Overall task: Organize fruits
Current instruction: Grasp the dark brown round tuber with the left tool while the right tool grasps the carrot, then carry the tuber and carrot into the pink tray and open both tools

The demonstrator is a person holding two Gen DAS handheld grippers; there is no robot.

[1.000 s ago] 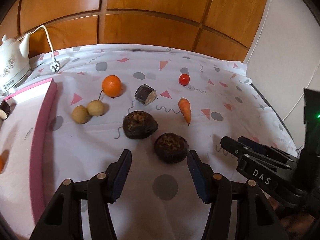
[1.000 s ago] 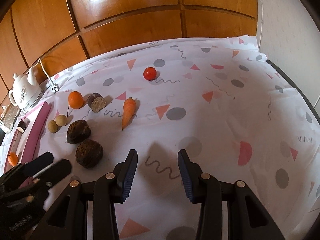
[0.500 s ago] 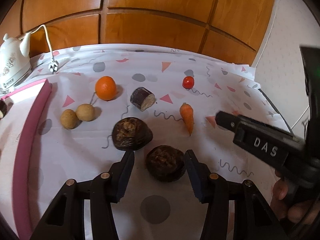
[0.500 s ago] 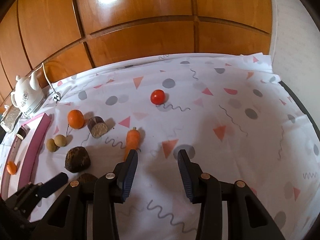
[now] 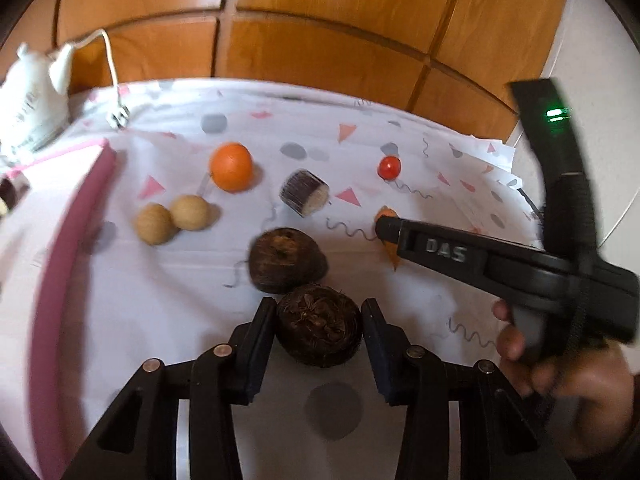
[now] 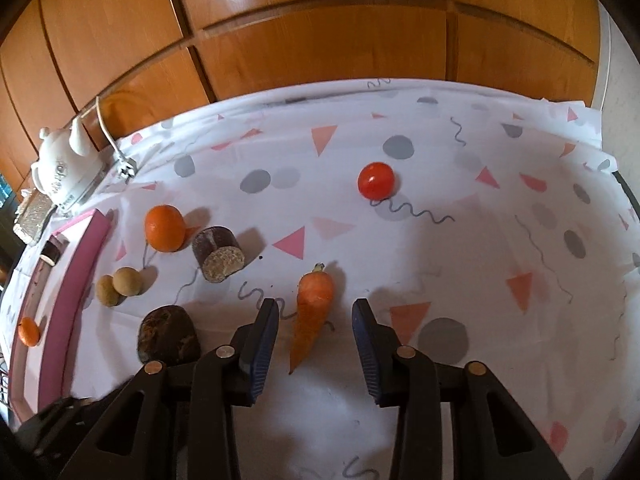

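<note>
In the left wrist view, the left gripper (image 5: 319,330) is low over the patterned tablecloth (image 5: 160,300). Its two fingers stand on both sides of a dark round fruit (image 5: 319,330), and both pads seem to touch its sides, so the gripper looks closed on it. A second dark fruit (image 5: 285,260) lies just behind and touches the first one or nearly so. Farther back there are two small tan balls (image 5: 172,218) side by side, an orange (image 5: 231,167), a short dark cut piece with a pale end (image 5: 305,198) and a small tomato (image 5: 389,167). At the left is a pink tray (image 5: 68,248), and behind it a white kettle (image 5: 30,100). The right gripper (image 5: 386,229) comes in from the right, held by a hand (image 5: 560,364), and it covers most of the carrot (image 5: 394,260); from here I cannot tell how its fingers stand.

In the right wrist view, the right gripper (image 6: 314,318) is spread wide. The carrot (image 6: 312,312) lies between its fingers with the thin tip toward the camera, and neither pad touches it. The tomato (image 6: 376,180) is well behind. To the left are the cut piece (image 6: 218,254), the orange (image 6: 165,228), the tan balls (image 6: 120,286) and one dark fruit (image 6: 168,334). In the pink tray (image 6: 80,280) lies another small orange fruit (image 6: 29,331).
</note>
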